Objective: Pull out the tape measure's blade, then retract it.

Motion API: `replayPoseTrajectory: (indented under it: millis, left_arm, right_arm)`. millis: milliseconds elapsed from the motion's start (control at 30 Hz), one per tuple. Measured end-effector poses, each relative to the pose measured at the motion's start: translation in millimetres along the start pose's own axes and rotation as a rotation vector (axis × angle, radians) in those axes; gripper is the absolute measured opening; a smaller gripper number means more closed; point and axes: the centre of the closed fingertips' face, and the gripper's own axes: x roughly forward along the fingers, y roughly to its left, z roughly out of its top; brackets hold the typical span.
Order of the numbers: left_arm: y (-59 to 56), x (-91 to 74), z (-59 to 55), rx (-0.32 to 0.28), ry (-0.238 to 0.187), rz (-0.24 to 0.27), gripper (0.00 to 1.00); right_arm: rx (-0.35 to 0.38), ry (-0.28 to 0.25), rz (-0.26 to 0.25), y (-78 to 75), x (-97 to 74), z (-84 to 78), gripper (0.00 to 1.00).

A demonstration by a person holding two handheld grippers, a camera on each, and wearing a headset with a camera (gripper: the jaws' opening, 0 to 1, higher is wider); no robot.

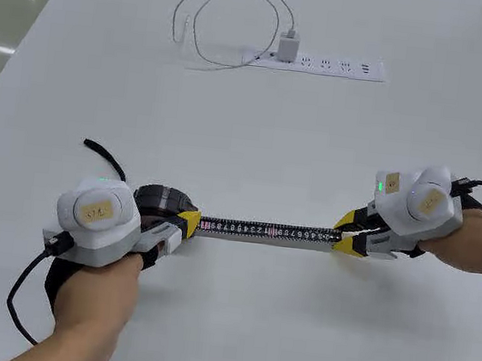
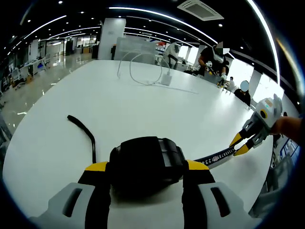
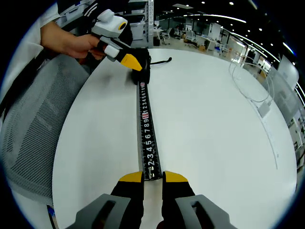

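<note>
Here the right gripper [image 3: 152, 177] has its yellow pads [image 3: 131, 177] pressed together on the free end of the blade [image 3: 145, 129], a firm hold for pulling along its length. The left gripper [image 2: 147, 168] has its jaws clamped on the sides of the black case [image 2: 145, 157], pinning it to the table [image 1: 271, 141], probably so that it cannot slide as the blade runs out. The blade lies straight and flat between the two, numbers up, a fair stretch out; retraction is not yet done. A black strap [image 1: 104, 157] curls just behind the case, off the line of pull. Bare table lies beyond the right gripper, so there is room to draw further. A power strip [image 1: 331, 65] sits well apart at the back. The table edge, with a mesh chair [image 3: 33, 143] beside it, runs along the person's side.
</note>
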Motion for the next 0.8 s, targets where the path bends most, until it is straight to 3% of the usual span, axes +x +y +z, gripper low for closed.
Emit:
replayPoseTrajectory:
  millis: [800]
  left_arm:
    - [-0.3, 0.4, -0.7, -0.007, -0.004, -0.01, 0.57]
  right_arm:
    - [-0.002, -0.028, 0.017, -3.1, 16.8, 14.8, 0.1]
